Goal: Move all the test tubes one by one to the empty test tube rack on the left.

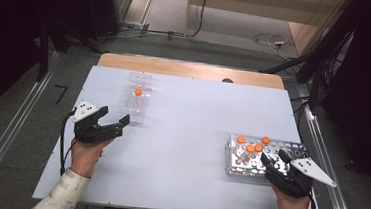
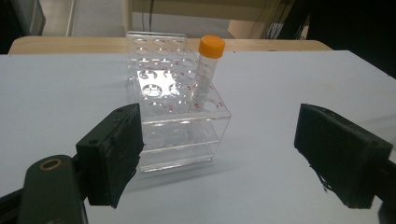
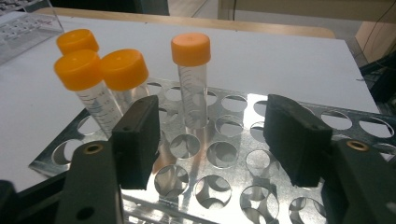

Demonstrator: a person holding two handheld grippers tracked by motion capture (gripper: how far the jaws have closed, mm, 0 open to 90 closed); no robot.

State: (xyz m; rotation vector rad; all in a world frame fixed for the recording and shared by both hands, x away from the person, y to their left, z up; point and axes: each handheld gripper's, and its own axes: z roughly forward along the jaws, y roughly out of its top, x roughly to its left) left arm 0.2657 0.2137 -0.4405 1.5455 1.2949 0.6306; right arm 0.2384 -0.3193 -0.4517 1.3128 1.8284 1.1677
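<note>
A clear plastic rack [image 1: 134, 100] [image 2: 159, 93] stands at the table's far left with one orange-capped tube [image 1: 138, 91] [image 2: 208, 70] upright in it. My left gripper [image 1: 117, 119] [image 2: 219, 154] is open just short of that rack, with nothing between its jaws. At the near right a metal rack [image 1: 295, 148] [image 3: 224, 154] holds several orange-capped tubes [image 1: 253, 146]. My right gripper [image 1: 275, 159] [image 3: 212, 140] hovers open over the rack's near holes. One tube [image 3: 191, 79] stands straight ahead, beyond the pads, untouched. Three more tubes [image 3: 123, 70] cluster to its left.
The white tabletop [image 1: 191, 130] lies between the two racks. A wooden strip [image 1: 191, 70] runs along its far edge, with floor cables and dark stands beyond. A metal rail [image 1: 324, 160] borders the table's right side.
</note>
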